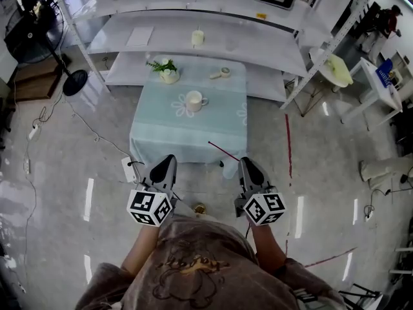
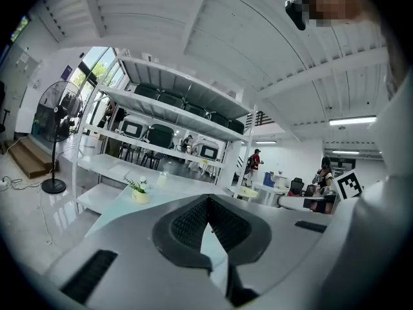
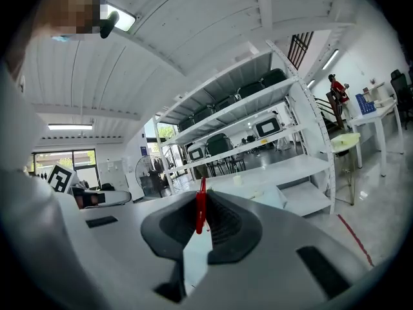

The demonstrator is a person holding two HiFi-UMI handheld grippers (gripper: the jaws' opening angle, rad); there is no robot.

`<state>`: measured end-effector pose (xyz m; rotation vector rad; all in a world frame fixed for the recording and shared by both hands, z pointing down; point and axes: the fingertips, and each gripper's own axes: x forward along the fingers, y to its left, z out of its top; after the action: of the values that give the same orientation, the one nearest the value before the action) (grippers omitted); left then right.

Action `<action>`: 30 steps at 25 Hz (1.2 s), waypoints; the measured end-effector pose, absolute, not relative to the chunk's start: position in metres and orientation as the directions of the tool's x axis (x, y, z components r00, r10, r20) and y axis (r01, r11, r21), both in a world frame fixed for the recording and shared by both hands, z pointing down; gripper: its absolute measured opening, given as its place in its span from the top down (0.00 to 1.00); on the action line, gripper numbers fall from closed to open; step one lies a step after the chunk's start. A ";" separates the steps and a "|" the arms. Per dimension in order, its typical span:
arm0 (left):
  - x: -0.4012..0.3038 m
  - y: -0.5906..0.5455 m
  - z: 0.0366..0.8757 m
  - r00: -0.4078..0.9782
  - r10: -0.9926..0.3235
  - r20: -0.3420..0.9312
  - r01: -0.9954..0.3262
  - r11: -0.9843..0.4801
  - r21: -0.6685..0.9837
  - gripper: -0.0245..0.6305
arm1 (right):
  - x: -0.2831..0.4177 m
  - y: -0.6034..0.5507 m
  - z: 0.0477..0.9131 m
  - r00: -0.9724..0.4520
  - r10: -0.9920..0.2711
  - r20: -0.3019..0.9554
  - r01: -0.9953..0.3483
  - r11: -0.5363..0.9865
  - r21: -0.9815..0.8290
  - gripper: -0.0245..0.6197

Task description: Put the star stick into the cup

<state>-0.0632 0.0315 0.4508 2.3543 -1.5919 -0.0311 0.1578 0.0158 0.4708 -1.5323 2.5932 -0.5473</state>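
Note:
A white cup [image 1: 194, 101] stands in the middle of a small table with a pale blue cloth [image 1: 161, 134]. Both grippers hover over the floor, short of the table's near edge. My right gripper [image 1: 246, 163] is shut on a thin red stick [image 1: 224, 151], which slants up-left over the cloth's near edge. In the right gripper view the stick [image 3: 201, 210] stands upright, pinched between the dark pads of the right gripper [image 3: 202, 197]. My left gripper [image 1: 169, 161] is shut with nothing in it. In its own view the left gripper [image 2: 208, 203] has its pads meeting.
A potted plant [image 1: 168, 72] and a small object [image 1: 219, 74] sit at the table's far side. Behind stands white shelving [image 1: 193, 50] with a second cup [image 1: 197, 37]. A floor fan [image 1: 39, 37] and cables [image 1: 84, 124] are at the left, white tables [image 1: 335, 66] at the right.

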 end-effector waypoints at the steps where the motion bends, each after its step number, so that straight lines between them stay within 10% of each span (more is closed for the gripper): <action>1: -0.062 0.028 0.452 0.385 -0.910 0.150 -0.905 -0.341 0.256 0.93 | 0.159 0.012 0.472 -0.497 -0.861 0.112 -0.832 0.435 -0.345 0.94; 30: -0.089 -0.186 0.471 0.464 -0.869 0.174 -0.868 -0.407 0.282 0.93 | 0.113 -0.186 0.480 -0.479 -0.866 0.143 -0.851 0.418 -0.317 0.93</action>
<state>-0.0894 -0.1865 0.4712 2.3857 -1.4724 -0.0006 0.1131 -0.1860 0.4798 -1.5809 2.6095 -0.5445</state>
